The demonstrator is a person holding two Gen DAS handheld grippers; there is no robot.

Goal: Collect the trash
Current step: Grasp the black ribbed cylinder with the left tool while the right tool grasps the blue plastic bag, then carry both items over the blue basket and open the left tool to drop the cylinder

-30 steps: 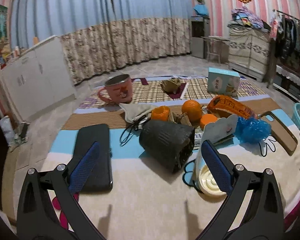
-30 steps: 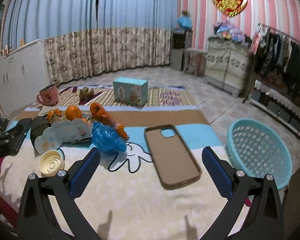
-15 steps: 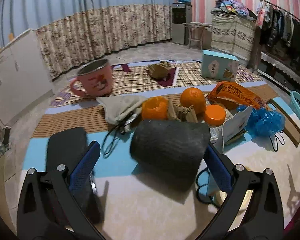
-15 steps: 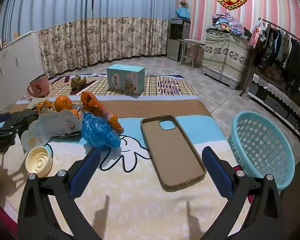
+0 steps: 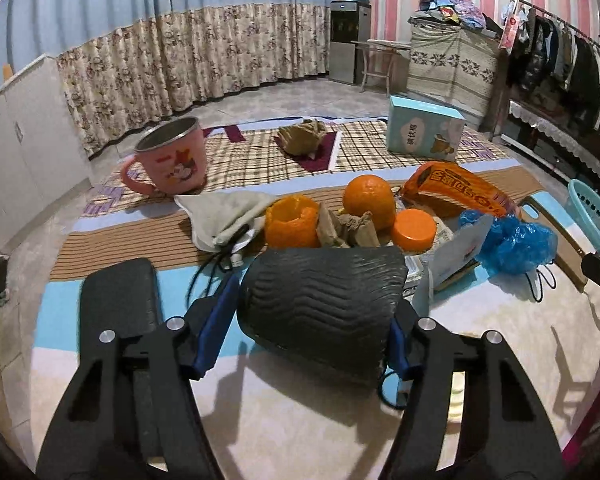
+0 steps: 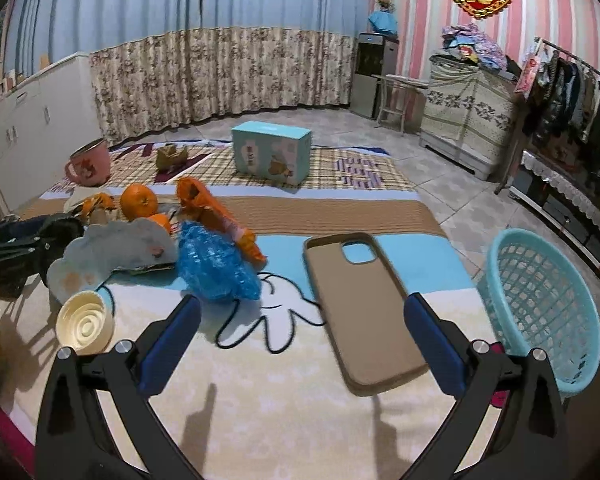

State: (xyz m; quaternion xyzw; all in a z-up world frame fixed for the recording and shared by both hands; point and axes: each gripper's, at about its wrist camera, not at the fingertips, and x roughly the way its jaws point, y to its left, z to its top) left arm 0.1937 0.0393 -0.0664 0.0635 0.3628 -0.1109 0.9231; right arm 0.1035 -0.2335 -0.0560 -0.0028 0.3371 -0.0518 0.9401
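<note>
Striped curtains and a cartoon-print mat (image 5: 300,432) frame my working area. Between my left gripper (image 5: 312,332) pads lies a dark grey ribbed cup (image 5: 320,304), crumpled, matte, with wavy ridges. It lies on its side, long axis running across the gripper from pad to pad, one end toward each pad. The jaws are closing on it; whether the pads already press it, I cannot tell. Just beyond it sit orange peel (image 5: 292,222) and a whole orange (image 5: 368,200). My right gripper (image 6: 300,340) stands wide, holding nothing, above a tan phone case (image 6: 360,312), with a teal basket (image 6: 540,304) to its right.
</note>
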